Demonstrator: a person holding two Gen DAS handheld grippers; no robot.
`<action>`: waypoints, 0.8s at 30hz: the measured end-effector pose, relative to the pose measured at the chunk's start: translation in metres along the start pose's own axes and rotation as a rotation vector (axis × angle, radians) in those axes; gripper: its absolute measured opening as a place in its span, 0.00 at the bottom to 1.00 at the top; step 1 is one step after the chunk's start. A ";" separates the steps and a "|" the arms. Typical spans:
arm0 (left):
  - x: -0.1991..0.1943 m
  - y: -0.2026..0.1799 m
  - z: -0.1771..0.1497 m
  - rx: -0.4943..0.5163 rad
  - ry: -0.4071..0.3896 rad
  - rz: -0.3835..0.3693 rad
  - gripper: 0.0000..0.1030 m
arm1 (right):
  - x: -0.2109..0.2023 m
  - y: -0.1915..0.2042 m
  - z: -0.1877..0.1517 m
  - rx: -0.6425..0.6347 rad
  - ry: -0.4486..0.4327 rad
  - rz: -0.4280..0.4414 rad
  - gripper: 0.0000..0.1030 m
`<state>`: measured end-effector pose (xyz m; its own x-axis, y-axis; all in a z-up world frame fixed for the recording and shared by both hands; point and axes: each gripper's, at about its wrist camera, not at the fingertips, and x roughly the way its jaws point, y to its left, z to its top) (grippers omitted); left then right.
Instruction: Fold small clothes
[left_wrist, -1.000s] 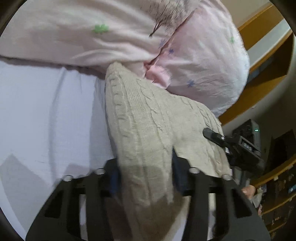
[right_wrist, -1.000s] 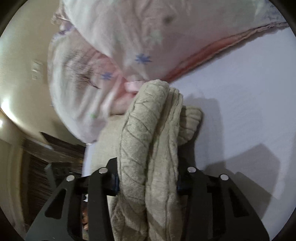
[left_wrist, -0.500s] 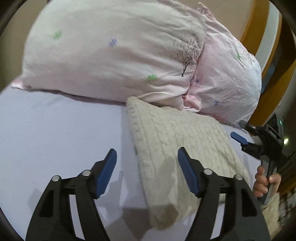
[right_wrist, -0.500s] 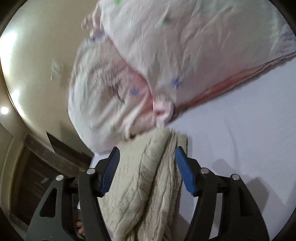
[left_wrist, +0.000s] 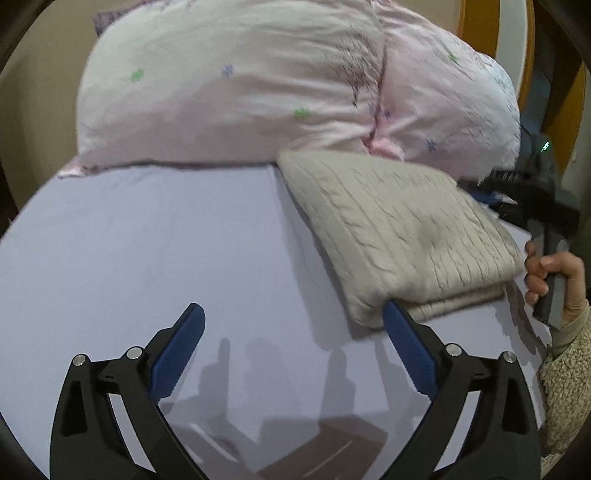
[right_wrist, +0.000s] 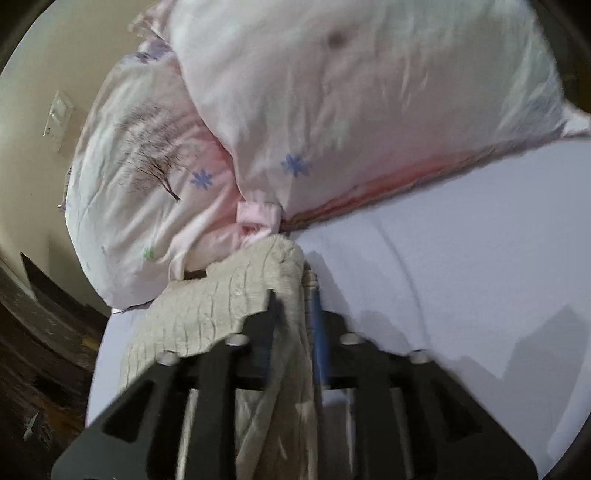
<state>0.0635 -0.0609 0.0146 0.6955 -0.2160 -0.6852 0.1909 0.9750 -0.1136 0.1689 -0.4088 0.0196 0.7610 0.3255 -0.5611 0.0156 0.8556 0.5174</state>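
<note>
My left gripper (left_wrist: 291, 354) hangs low over the bed (left_wrist: 147, 258), jaws spread wide and holding nothing. The folded beige sweater (left_wrist: 399, 236) lies at center right of the frame, against the pink pillows (left_wrist: 240, 85). My right hand (left_wrist: 550, 277) wraps the handle at the right edge; my right gripper (right_wrist: 295, 317) is clamped on the sweater's edge.

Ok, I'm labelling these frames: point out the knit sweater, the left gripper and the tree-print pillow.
knit sweater (left_wrist: 399, 229): left wrist view, top of the folded cable knit.
left gripper (left_wrist: 295, 354): left wrist view, midway between its blue fingertips.
tree-print pillow (left_wrist: 229, 92): left wrist view, front face.
</note>
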 end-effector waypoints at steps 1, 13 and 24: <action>0.002 -0.001 -0.002 0.000 0.013 -0.006 0.97 | -0.014 0.004 -0.002 -0.022 -0.036 -0.029 0.65; 0.020 -0.027 -0.015 0.074 0.136 0.021 0.99 | -0.083 0.028 -0.112 -0.297 0.076 -0.170 0.98; 0.027 -0.033 -0.015 0.109 0.156 0.096 0.99 | -0.028 0.056 -0.136 -0.382 0.180 -0.348 0.98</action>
<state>0.0657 -0.0984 -0.0107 0.5997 -0.1039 -0.7935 0.2086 0.9776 0.0296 0.0602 -0.3149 -0.0240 0.6290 0.0321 -0.7767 -0.0153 0.9995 0.0289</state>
